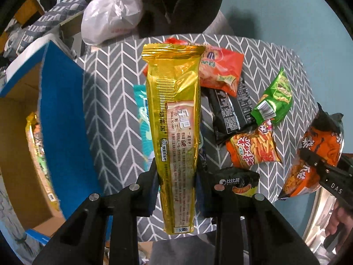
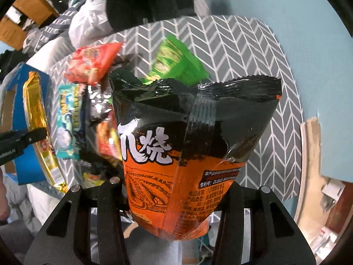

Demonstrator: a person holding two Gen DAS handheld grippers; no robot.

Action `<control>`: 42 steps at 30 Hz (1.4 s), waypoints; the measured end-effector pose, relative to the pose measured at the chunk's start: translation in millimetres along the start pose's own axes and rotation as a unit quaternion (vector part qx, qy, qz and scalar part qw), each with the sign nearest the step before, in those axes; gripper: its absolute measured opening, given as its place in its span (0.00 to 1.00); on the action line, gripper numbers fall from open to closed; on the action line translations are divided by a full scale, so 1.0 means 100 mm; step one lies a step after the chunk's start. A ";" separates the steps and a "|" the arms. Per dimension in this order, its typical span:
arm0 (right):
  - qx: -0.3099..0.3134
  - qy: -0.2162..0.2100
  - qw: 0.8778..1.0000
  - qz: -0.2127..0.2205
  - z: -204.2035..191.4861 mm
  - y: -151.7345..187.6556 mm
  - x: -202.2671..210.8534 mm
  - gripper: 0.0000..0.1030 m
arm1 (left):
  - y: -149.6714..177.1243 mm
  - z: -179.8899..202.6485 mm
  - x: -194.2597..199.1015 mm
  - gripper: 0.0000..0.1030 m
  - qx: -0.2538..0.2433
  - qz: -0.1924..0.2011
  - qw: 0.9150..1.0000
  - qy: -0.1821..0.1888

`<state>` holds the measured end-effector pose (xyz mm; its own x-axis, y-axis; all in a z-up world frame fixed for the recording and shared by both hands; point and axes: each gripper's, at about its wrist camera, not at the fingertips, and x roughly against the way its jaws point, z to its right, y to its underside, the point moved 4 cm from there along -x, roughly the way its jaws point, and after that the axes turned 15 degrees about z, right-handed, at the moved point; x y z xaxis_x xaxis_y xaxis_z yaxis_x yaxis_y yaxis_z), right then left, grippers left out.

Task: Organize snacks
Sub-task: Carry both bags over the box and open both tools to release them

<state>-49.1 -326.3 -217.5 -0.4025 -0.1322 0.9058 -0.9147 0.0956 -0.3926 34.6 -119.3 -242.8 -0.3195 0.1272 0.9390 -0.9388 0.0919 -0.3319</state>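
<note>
My left gripper (image 1: 176, 172) is shut on a long gold snack pack (image 1: 174, 119) and holds it upright above the table. My right gripper (image 2: 174, 198) is shut on a black and orange snack bag (image 2: 187, 145), lifted off the table; that bag also shows in the left wrist view (image 1: 317, 152). The gold pack shows at the left of the right wrist view (image 2: 38, 119). Loose on the table lie a red-orange bag (image 1: 220, 70), a black bag (image 1: 231, 112), a green bag (image 1: 273, 101), an orange stick-snack bag (image 1: 253, 148) and a teal pack (image 1: 142, 119).
A blue cardboard box (image 1: 59, 114) stands open at the left with snack packs inside (image 1: 37, 150). The small table has a grey herringbone cloth (image 1: 110, 84). A white plastic bag (image 1: 110, 15) lies behind it. A person in dark clothes (image 1: 183, 2) sits beyond the table.
</note>
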 end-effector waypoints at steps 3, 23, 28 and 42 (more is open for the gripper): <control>0.014 -0.008 1.000 0.005 -0.12 -0.06 0.09 0.45 | -0.03 -0.10 0.11 0.28 0.001 0.006 1.000 -0.001; 0.104 -0.084 0.991 0.022 -1.12 -0.42 0.29 0.45 | -0.05 -0.66 0.68 0.28 0.034 0.034 0.999 -0.018; 0.128 -0.108 0.986 0.022 -1.43 -0.49 0.28 0.45 | -0.05 -0.85 0.86 0.28 0.049 0.047 0.997 -0.021; 0.195 -0.189 0.962 0.014 -2.59 -0.61 0.12 0.45 | 0.07 -1.51 1.22 0.28 0.100 0.070 0.992 -0.043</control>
<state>10.8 -78.0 -141.4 -0.3444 -0.4914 0.8000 -0.8172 -0.2626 -0.5131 8.3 45.6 -144.7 -0.4497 0.0397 0.8923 -0.8888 -0.1188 -0.4426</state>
